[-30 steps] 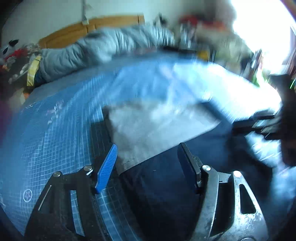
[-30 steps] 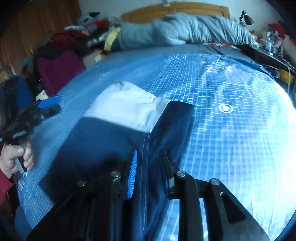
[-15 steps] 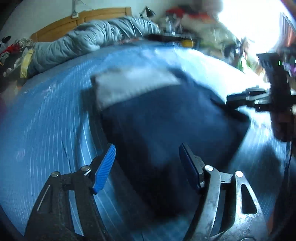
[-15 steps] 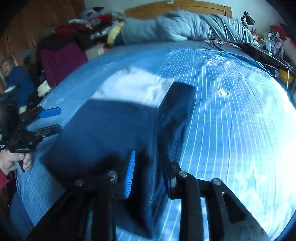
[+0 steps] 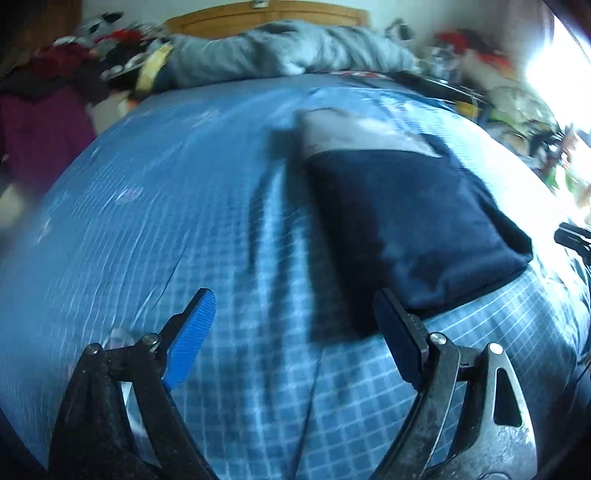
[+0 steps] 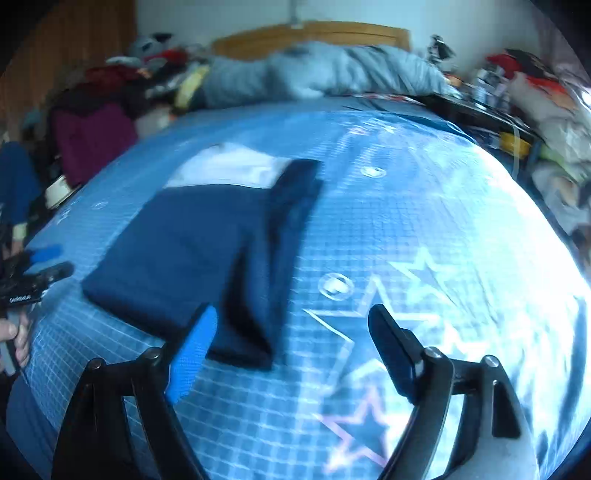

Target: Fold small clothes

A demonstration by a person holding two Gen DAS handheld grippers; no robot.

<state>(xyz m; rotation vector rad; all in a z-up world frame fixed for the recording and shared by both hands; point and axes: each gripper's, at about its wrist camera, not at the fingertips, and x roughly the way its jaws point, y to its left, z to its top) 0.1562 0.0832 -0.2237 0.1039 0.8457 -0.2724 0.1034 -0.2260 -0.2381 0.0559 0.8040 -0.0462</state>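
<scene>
A folded navy garment (image 5: 410, 218) with a white band at its far end lies flat on the blue checked bedsheet (image 5: 166, 206). My left gripper (image 5: 295, 328) is open and empty, just off the garment's near left corner. In the right wrist view the same garment (image 6: 207, 240) lies ahead and left, with a folded strip along its right side. My right gripper (image 6: 291, 343) is open and empty, just off its near right corner. The left gripper (image 6: 33, 273) shows at the left edge of the right wrist view.
A grey duvet (image 6: 332, 74) is bunched against the wooden headboard (image 6: 314, 33). Piled clothes and a maroon bag (image 6: 92, 136) stand left of the bed. A cluttered dark table (image 6: 491, 110) runs along the right side. Star prints (image 6: 388, 325) mark the sheet.
My right gripper has opened and let go of the garment's folded edge, then drawn back. My left gripper stayed open and pulled back to the left. The garment now lies flat.
</scene>
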